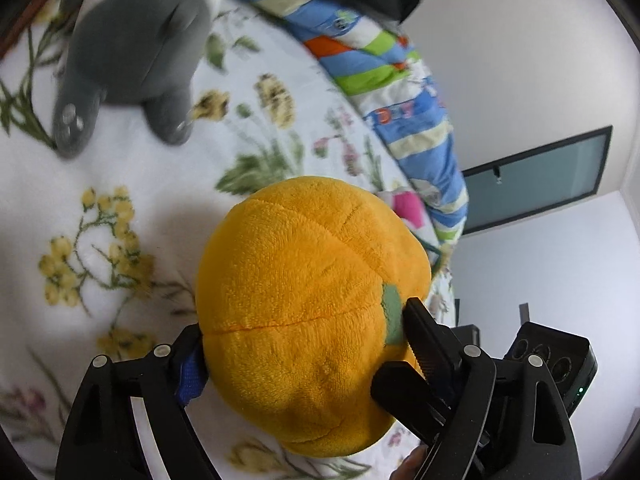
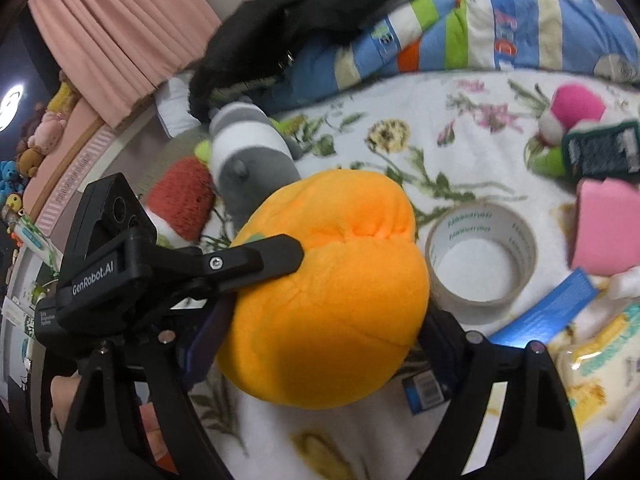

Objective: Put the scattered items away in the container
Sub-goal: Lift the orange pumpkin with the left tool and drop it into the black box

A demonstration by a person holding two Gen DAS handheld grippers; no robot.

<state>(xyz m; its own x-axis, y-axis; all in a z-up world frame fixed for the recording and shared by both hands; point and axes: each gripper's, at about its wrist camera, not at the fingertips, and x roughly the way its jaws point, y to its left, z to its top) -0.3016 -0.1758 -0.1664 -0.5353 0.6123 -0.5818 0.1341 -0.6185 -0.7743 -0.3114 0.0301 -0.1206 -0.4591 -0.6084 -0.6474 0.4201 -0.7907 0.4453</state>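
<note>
— What is gripped by the 2 grippers?

— The orange plush pumpkin (image 1: 304, 280) is clamped from both sides: the left gripper (image 1: 304, 344) and the right gripper (image 2: 320, 336) are each closed on it, pads pressed into the fabric.

— Where is it found?

— Over the flowered bedspread (image 1: 120, 208), whether lifted clear cannot be told. A grey plush toy (image 1: 132, 52) is seen beyond it, a tape roll (image 2: 482, 256) just beside it, a striped quilt (image 2: 480, 24) farther back.
</note>
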